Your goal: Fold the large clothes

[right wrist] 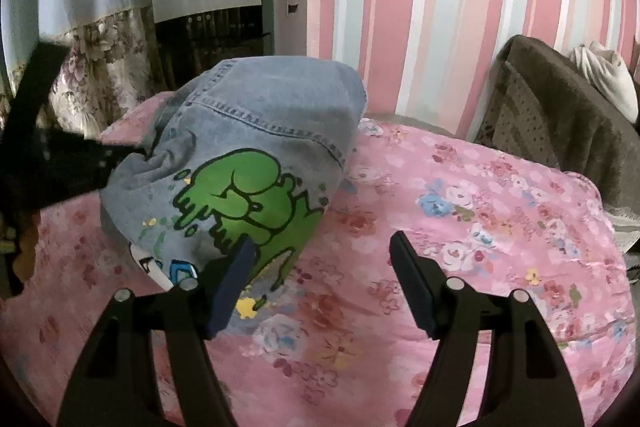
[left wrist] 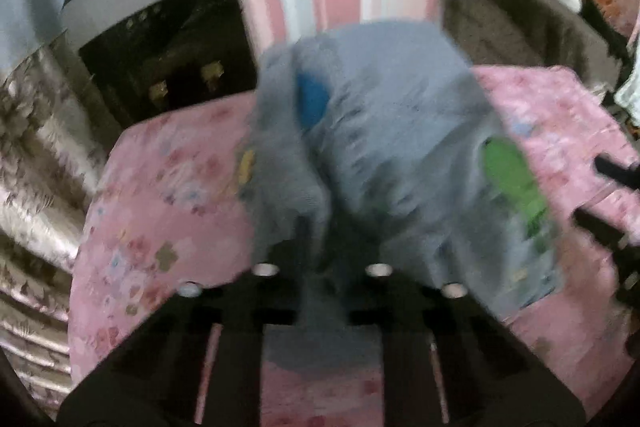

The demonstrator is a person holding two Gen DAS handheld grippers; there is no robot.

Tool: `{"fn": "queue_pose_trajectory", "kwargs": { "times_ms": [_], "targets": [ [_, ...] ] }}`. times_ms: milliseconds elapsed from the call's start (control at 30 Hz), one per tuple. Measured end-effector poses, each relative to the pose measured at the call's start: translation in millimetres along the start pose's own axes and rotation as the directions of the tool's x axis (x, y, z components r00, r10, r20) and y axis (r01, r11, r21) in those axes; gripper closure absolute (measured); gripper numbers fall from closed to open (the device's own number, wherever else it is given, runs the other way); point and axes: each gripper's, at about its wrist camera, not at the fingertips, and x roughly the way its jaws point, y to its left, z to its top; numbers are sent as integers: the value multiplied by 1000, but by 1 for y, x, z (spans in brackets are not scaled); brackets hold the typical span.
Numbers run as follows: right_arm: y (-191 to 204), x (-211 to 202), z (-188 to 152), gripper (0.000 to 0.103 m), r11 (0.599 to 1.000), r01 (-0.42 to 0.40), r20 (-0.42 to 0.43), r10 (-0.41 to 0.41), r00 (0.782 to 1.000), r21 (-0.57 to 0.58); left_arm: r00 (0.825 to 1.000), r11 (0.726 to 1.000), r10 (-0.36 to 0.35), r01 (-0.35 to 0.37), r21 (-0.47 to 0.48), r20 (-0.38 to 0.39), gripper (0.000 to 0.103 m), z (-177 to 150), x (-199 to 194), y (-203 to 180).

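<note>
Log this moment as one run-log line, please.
left gripper: shut on denim garment | right gripper: open, empty, beside garment | garment: bunched on pink floral bedspread | fold: not done

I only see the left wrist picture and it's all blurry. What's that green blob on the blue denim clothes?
Observer: The right wrist view is sharp. On the blue denim garment it is a green cartoon shape with black outlines.
Operator: Are the right tongs grabbing it?
Observer: No. The right tongs stand open, one finger in front of the print, the other over the pink flowered quilt.
Operator: And my left tongs?
Observer: Seen from the side, the left tongs are shut on a puckered fold of denim.
</note>
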Motion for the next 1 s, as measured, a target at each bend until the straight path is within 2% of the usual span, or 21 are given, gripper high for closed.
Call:
{"fn": "queue_pose_trajectory", "kwargs": {
  "times_ms": [133,300,400,467,533,567,667,1000],
  "targets": [
    [9,6,1,32,1000,-19,7,19,1000,7,1000,1000,-13,13,-12,2,99,-22,7,13],
    [22,9,2,32,999,-35,15,35,999,13,999,1000,-15,15,-14,41,96,-28,7,15],
    [22,11,0,29,999,-39,23,38,999,34,998,999,12,-9,-39,65,75,-30,7,22],
    [18,14,-2,25,996,-48,26,46,999,72,995,996,56,-49,-79,82,41,-32,7,29],
    [14,19,-5,24,991,-74,18,73,997,113,994,990,60,-49,-130,87,25,-35,9,40],
    [12,22,-7,24,987,-89,14,88,996,136,995,987,41,-27,-159,86,22,-38,11,46],
    [8,27,-12,17,979,-96,22,94,995,177,994,985,46,-28,-168,102,20,-39,12,46],
    [7,43,-19,15,970,-119,11,120,993,212,989,993,64,-49,-109,132,20,-37,7,40]
  ]
}}
